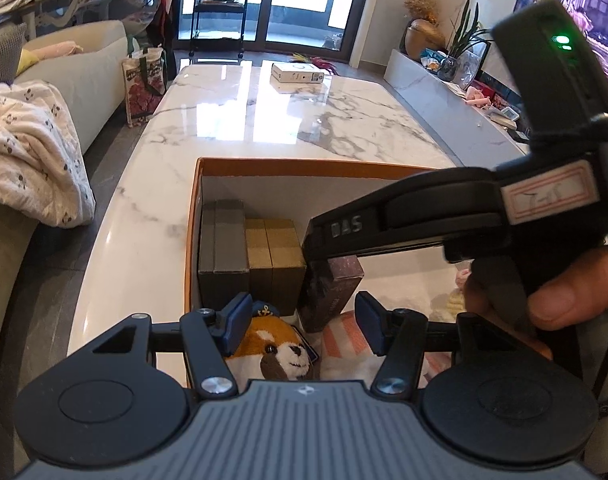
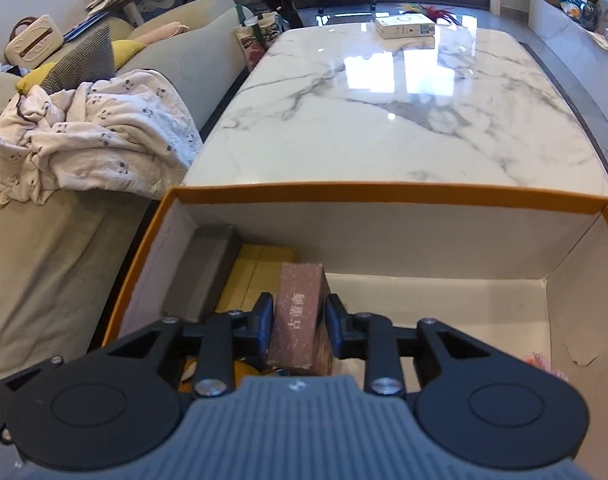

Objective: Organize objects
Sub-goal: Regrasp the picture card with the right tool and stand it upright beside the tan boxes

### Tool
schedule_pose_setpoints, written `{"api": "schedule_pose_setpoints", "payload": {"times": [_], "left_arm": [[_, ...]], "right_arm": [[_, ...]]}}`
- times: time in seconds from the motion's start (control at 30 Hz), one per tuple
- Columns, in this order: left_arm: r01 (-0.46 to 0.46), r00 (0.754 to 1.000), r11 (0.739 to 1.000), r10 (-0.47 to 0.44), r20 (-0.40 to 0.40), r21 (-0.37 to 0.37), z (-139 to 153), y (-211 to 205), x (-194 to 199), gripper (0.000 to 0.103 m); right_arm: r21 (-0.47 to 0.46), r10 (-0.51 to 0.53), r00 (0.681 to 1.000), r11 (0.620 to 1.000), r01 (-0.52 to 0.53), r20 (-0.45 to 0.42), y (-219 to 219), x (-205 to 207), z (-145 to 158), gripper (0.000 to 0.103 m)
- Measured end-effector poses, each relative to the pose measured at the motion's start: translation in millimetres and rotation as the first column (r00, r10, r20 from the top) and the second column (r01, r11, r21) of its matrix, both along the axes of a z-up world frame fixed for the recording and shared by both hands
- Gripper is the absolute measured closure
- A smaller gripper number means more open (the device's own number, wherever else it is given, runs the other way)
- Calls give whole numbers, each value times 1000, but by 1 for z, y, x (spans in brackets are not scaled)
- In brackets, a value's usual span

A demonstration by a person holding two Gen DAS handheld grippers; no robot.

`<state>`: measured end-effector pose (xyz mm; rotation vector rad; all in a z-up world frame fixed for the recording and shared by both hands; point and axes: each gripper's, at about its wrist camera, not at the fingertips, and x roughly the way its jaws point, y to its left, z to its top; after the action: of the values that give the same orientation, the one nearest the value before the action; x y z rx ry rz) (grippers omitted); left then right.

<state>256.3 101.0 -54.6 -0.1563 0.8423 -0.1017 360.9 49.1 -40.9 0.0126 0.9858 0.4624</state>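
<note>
Brown box [image 2: 300, 316] stands upright inside the orange-rimmed carton [image 2: 383, 194], pinched between the right gripper [image 2: 298, 322] pads, just right of the gold boxes [image 1: 276, 256]. Left gripper [image 1: 304, 320] hangs open and empty, nearer the plush toy [image 1: 276, 354].

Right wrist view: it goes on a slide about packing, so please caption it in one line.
Right gripper holds a reddish-brown box upright inside the orange-rimmed carton, beside a grey box.

Black tool [image 2: 298, 328] — blue pads [image 1: 238, 316]
</note>
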Motion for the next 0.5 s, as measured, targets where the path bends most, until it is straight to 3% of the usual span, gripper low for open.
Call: {"api": "schedule_pose_setpoints", "payload": {"times": [0.2, 0.33, 0.5], "left_arm": [[8, 1000, 1000, -8, -3, -12, 13, -3, -10, 36], [32, 999, 995, -32, 10, -91, 28, -4, -23, 36], [20, 998, 991, -13, 55, -130, 47, -9, -44, 36]], "right_arm": [[29, -27, 999, 999, 26, 48, -26, -20, 32, 66], [65, -64, 994, 996, 58, 85, -56, -44, 56, 64], [134, -134, 979, 984, 114, 152, -99, -88, 79, 64]]}}
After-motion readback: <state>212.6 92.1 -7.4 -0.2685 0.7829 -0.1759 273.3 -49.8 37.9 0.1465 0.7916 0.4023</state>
